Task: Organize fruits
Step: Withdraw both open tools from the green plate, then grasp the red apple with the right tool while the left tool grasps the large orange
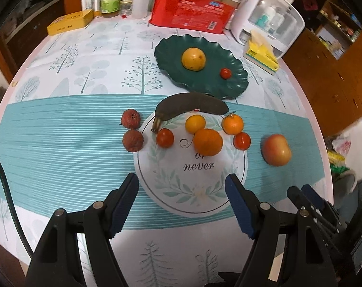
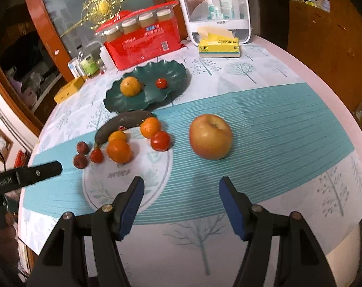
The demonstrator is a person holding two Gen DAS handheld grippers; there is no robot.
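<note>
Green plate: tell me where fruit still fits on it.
Green plate: bare on its left half and near rim, beside the yellow fruit and small tomato. Crowded below it, where the banana and oranges cluster.

banana [image 2: 123,122] part hidden by oranges | placemat [image 2: 126,186] wording blurred

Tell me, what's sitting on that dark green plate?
On the green plate sit a yellow-orange round fruit and a small red tomato, apart from each other. Whatever lies under the fruit is hidden.
</note>
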